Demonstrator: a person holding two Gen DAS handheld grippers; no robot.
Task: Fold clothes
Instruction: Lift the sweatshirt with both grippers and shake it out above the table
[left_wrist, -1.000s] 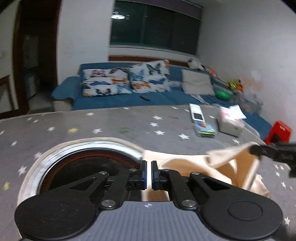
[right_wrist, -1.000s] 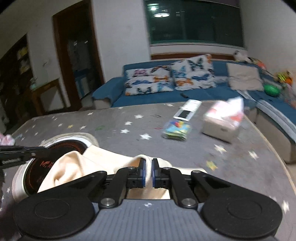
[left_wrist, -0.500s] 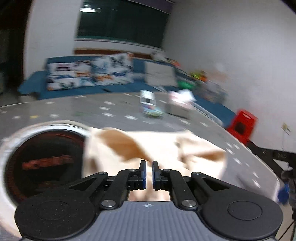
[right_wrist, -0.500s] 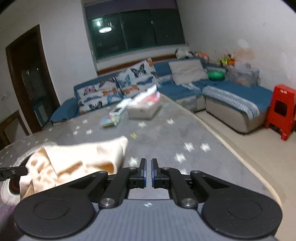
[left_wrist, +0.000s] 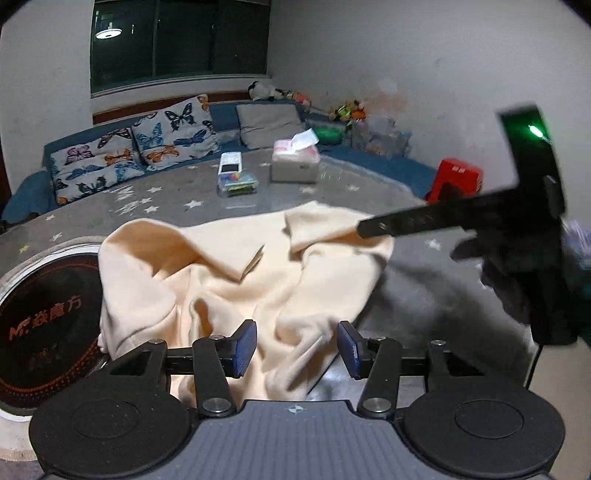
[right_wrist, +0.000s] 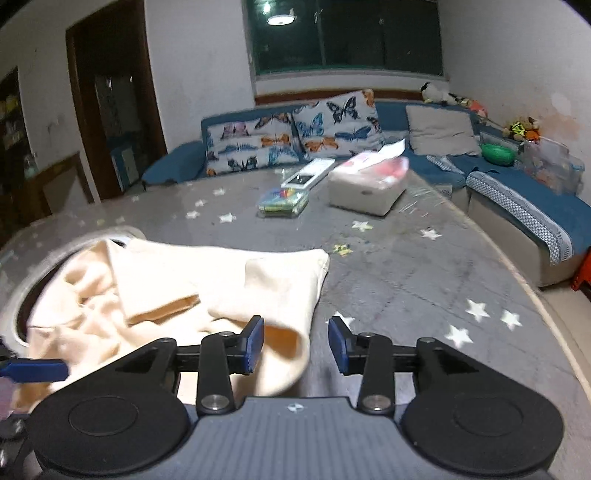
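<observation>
Right now the cream cloth (left_wrist: 236, 280) lies crumpled, partly over the round black cooker plate (left_wrist: 48, 317). Both the left gripper (left_wrist: 295, 349) and right gripper (right_wrist: 296, 345) have jaws spread wide, holding nothing. It looks soft and floppy, so grab a corner farthest from the plate.

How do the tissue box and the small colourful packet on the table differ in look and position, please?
The tissue box is pale, tall and blocky, with a tissue sticking out on top; the colourful packet is low, flat and multicoloured. The tissue box sits nearer the table's right edge; the colourful packet lies to its left, nearer the cream garment. Both rest on the star-patterned table, beyond both open grippers.
</observation>
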